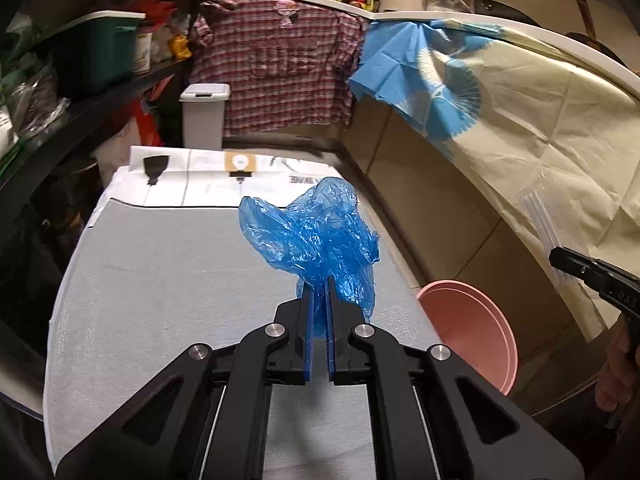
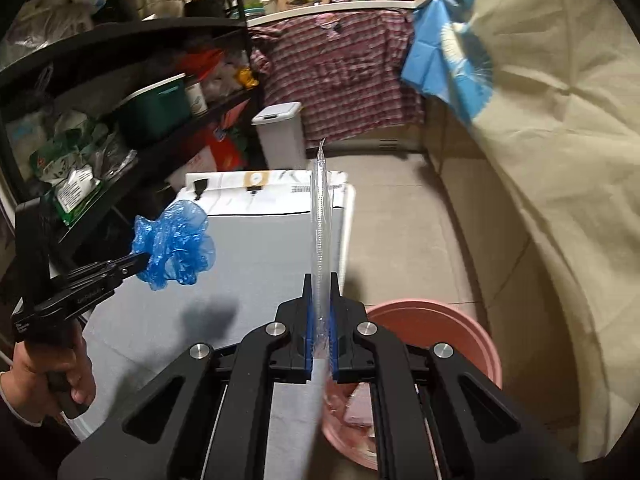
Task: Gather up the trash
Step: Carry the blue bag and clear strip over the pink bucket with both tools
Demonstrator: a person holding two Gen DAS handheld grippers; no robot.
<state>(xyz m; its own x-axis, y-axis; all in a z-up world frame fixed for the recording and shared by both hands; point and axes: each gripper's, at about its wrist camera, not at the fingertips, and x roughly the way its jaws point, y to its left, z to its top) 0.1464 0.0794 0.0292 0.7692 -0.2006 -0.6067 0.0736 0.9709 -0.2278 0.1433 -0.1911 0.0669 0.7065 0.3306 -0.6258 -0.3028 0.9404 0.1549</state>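
My left gripper (image 1: 319, 280) is shut on a crumpled blue plastic bag (image 1: 316, 228), held above the grey table top (image 1: 160, 288). The same blue plastic bag (image 2: 174, 244) and left gripper (image 2: 145, 259) show at the left of the right wrist view. My right gripper (image 2: 321, 280) is shut on a clear plastic zip bag (image 2: 321, 208) that stands up edge-on between its pads. That clear zip bag (image 1: 546, 226) and the right gripper (image 1: 554, 256) appear at the right edge of the left wrist view. A pink bin (image 2: 440, 332) sits on the floor just right of the table, below the right gripper; something pale lies inside it.
Printed white paper (image 1: 224, 176) covers the table's far end. A white lidded bin (image 1: 204, 114) stands beyond it by a hanging plaid shirt (image 1: 280, 68). Dark cluttered shelves (image 2: 120, 120) run along the left. A cream and blue cloth (image 1: 520, 128) drapes the counter on the right.
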